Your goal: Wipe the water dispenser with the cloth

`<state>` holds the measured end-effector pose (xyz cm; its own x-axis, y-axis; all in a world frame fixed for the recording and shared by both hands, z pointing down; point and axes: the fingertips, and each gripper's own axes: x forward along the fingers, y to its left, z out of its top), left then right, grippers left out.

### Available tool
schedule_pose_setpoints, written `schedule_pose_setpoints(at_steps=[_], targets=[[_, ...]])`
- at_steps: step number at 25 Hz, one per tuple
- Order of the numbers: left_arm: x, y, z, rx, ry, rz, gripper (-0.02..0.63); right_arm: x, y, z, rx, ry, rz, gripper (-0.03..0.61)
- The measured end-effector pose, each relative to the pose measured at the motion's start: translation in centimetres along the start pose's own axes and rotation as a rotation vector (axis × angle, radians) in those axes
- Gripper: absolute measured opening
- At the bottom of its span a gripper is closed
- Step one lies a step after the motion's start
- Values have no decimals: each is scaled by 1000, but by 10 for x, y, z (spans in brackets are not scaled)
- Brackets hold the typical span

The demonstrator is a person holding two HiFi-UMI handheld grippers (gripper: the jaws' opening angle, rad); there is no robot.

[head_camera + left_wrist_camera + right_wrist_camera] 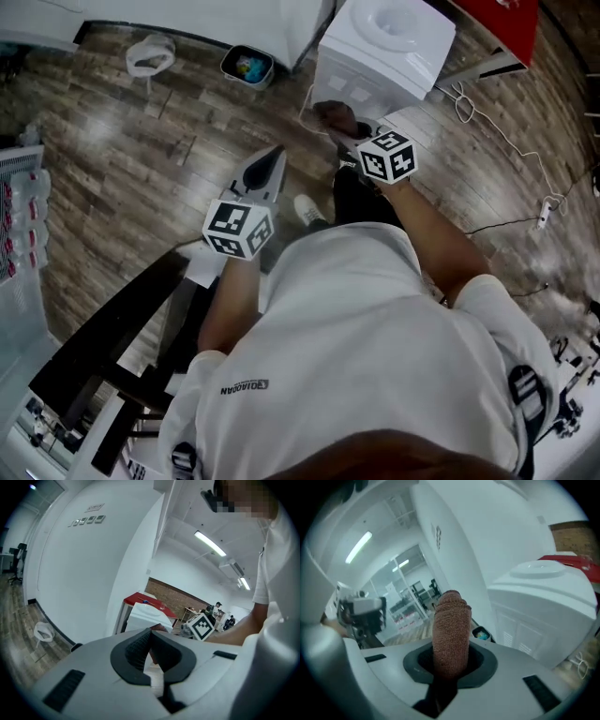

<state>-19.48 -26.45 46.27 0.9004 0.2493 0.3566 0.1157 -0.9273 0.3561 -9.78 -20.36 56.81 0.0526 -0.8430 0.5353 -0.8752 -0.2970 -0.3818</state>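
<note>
The white water dispenser (pixel 384 47) stands on the wood floor ahead of me, also in the right gripper view (pixel 543 602) and small in the left gripper view (pixel 147 616). My right gripper (pixel 345 129) is shut on a rolled brown cloth (pixel 451 630), which it holds just in front of the dispenser's front panel; the cloth (pixel 333 114) looks close to the panel, contact unclear. My left gripper (pixel 272 159) hangs lower and to the left, away from the dispenser. Its dark pads (pixel 136 648) meet with nothing between them.
A small bin (pixel 247 66) and a white ring-shaped object (pixel 150 54) lie on the floor left of the dispenser. Cables (pixel 511 141) and a power strip (pixel 546 214) run at the right. A dark table (pixel 103 347) is at lower left, a red table (pixel 506 23) behind.
</note>
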Motion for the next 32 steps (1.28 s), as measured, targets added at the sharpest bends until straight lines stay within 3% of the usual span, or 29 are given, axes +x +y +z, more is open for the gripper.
schedule_pose_setpoints(at_steps=[8, 13, 18, 25, 32], targets=[[2, -61, 34, 82, -24, -169, -8, -132, 61, 52, 246, -409, 64, 66], [3, -103, 48, 148, -33, -261, -8, -194, 69, 59, 314, -580, 45, 66], [-2, -139, 65, 177, -76, -302, -8, -245, 59, 43, 286, -577, -64, 66], [8, -171, 59, 182, -73, -274, -8, -313, 36, 10, 213, -531, -286, 64], [7, -210, 29, 195, -48, -241, -8, -358, 38, -26, 146, -521, -344, 65]])
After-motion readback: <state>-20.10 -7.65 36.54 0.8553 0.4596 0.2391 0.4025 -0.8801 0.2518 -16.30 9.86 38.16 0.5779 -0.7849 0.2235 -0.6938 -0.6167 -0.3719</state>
